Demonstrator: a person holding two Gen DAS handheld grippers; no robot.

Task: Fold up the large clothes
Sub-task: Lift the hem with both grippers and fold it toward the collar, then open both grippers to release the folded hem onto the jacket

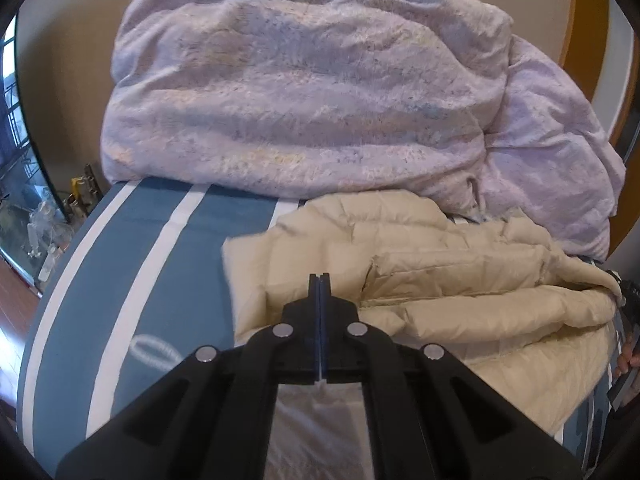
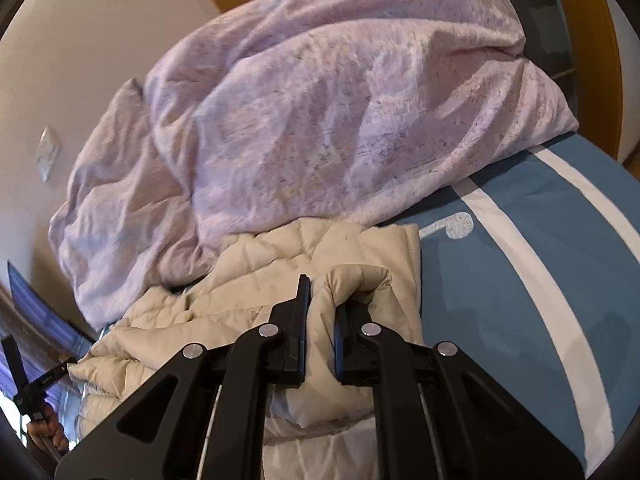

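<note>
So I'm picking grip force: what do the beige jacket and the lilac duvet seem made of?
Beige jacket: likely thin synthetic shell over puffy filling, going by its quilted channels and slight sheen. Lilac duvet: matte woven fabric, perhaps cotton, finely creased and printed over bulky filling.

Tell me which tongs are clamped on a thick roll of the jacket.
The right tongs: a bulge of the beige puffer jacket fills them, while the left tongs look fully shut.

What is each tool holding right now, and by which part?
Right tool clamps a bunched fold at the beige puffer jacket's edge. Left tool is shut; whether it pinches jacket fabric cannot be told.
</note>
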